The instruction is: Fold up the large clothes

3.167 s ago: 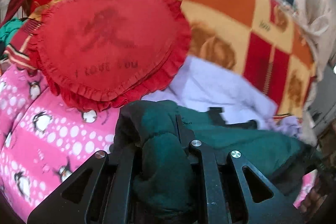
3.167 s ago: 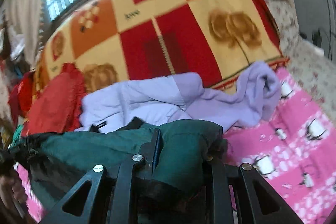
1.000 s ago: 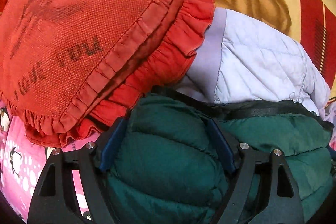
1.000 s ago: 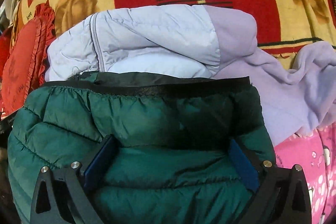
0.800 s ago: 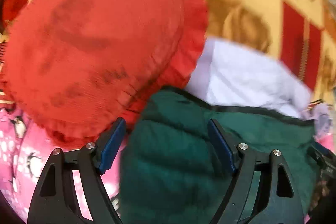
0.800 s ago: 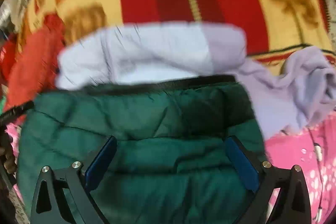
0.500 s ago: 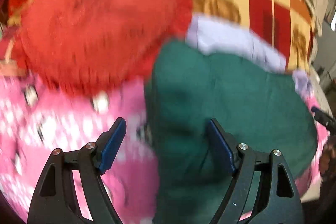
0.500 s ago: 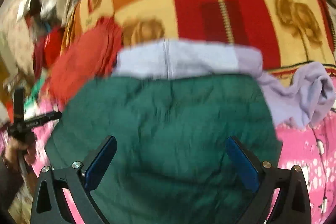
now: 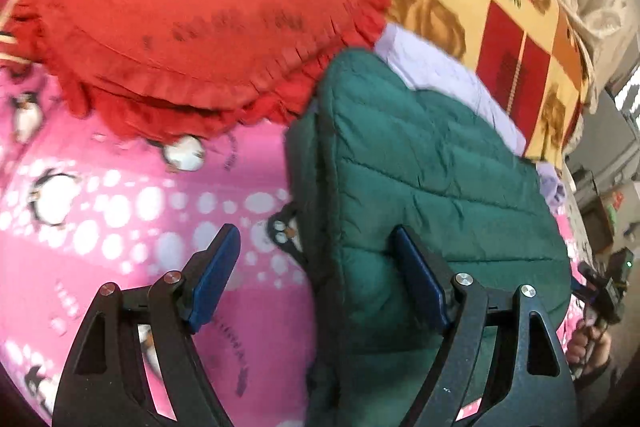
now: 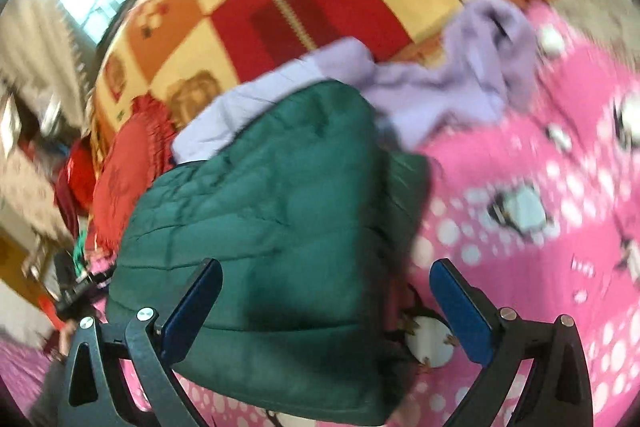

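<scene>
**A:** Where is the jacket, and are you holding any of it?

**B:** No. I have both sets of fingers spread wide and nothing between them. The green jacket lies folded on the bed. Its left edge runs between the fingers of my left gripper, and its bulk spreads ahead of them. From my right gripper, most of the jacket sits ahead and towards the left finger, with pink sheet ahead of the right one.

**A:** How do you expect it to handle?

**B:** Soft and puffy, I judge: quilted padding, light for its bulk, with a smooth shell that may slip. It looks springy, so a fold could open again unless I press it flat.

**A:** Where would you take hold?

**B:** At a stitched edge or seam near the corners, where layers are thin enough to pinch, not the fat middle. I'd keep clear of the red cushion and the lilac garment touching its far side.
</scene>
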`<state>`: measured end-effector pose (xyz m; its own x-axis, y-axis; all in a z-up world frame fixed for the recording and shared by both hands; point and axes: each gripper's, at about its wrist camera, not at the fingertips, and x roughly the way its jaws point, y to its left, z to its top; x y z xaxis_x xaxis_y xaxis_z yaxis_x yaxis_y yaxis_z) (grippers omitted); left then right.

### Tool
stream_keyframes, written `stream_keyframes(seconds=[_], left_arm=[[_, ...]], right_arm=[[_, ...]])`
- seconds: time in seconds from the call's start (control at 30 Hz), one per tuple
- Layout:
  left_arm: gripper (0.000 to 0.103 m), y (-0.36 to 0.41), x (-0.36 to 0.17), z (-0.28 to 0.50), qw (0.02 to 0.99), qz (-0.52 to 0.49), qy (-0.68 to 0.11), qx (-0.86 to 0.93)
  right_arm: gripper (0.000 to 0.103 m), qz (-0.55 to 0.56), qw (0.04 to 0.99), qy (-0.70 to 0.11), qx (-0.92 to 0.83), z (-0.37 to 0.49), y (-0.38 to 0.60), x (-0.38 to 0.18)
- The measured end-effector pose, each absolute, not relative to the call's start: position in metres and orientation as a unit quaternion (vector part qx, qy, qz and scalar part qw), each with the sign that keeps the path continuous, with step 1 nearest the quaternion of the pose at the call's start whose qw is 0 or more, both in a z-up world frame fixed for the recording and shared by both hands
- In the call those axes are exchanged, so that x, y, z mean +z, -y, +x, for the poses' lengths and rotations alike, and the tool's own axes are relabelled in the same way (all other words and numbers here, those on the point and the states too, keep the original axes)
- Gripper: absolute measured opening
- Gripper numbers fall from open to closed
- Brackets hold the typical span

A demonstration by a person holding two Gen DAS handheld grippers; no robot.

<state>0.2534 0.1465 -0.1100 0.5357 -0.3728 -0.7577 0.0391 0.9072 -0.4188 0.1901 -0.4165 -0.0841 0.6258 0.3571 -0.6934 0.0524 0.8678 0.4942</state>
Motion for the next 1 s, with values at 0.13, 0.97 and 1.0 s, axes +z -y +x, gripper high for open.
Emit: stream_keyframes(seconds=[0.13, 0.97, 1.0], left_arm=[[0.085, -0.152, -0.125, 0.262, 0.839, -0.207, -0.476, -0.163], [0.103, -0.161, -0.140, 0.300, 0.822, -0.217, -0.466, -0.247], [0.103, -0.162, -0.141, 0.295, 0.823, -0.219, -0.462, -0.247]], right_arm=[[0.103, 0.293, 0.832, -0.459, 0.109, 0.202, 0.429, -0.118], [0.103, 0.339, 0.781, -0.433, 0.295, 0.272, 0.448, -0.148], [0.102, 0.337, 0.782, -0.435, 0.294, 0.271, 0.448, -0.148]])
